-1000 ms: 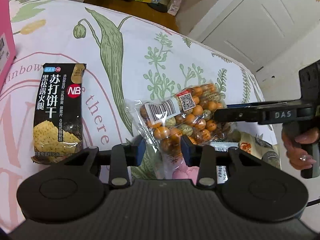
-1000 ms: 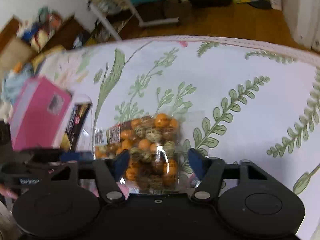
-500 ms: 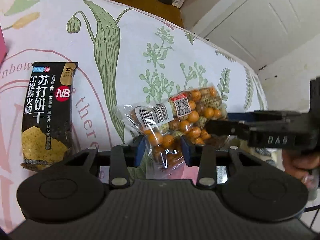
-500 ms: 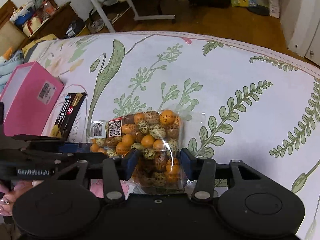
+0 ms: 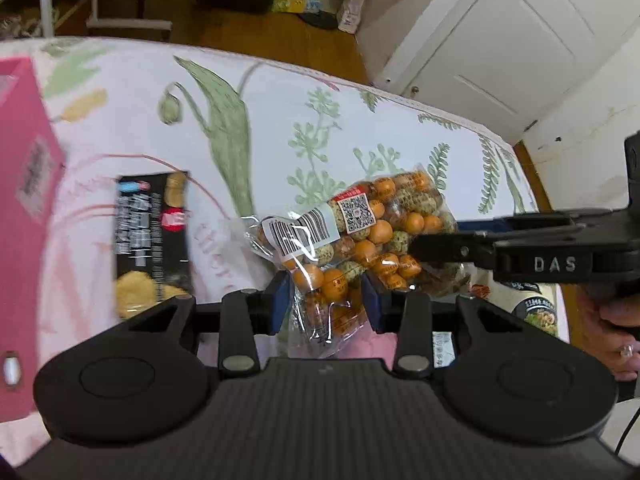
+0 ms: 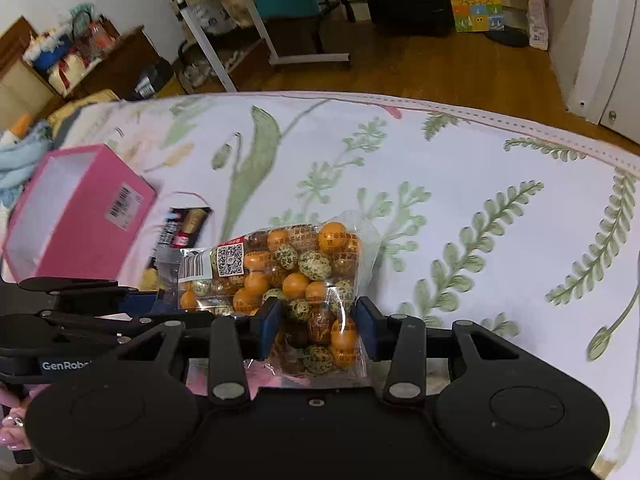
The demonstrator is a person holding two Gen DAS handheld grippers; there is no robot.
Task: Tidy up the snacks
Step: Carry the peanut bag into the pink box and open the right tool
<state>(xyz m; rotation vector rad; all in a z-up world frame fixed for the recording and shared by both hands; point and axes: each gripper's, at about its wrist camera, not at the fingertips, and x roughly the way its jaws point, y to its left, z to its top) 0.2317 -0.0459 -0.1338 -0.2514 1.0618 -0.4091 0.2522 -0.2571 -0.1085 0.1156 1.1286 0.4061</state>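
Left claw [image 5: 325,300]: clamped on one end of candy bag [image 5: 360,236], pads pressing the clear film.
Right claw [image 6: 318,322]: clamped on the bag's other end; both hold it at once.
Candy bag: clear pkg of orange and speckled balls, held up off the bed [image 6: 460,168], stretched btwn the two claws.
Cracker pack [image 5: 152,236]: black, flat on bed, just beside pink box [image 6: 80,216].
Pink box: open top, looks empty, near bed's left edge.
Other pkgs [image 5: 536,312]: partly hidden under right claw, unclear.
Progress: early, I'd judge; nothing seen in box yet. Left: bag, crackers, rest into box.
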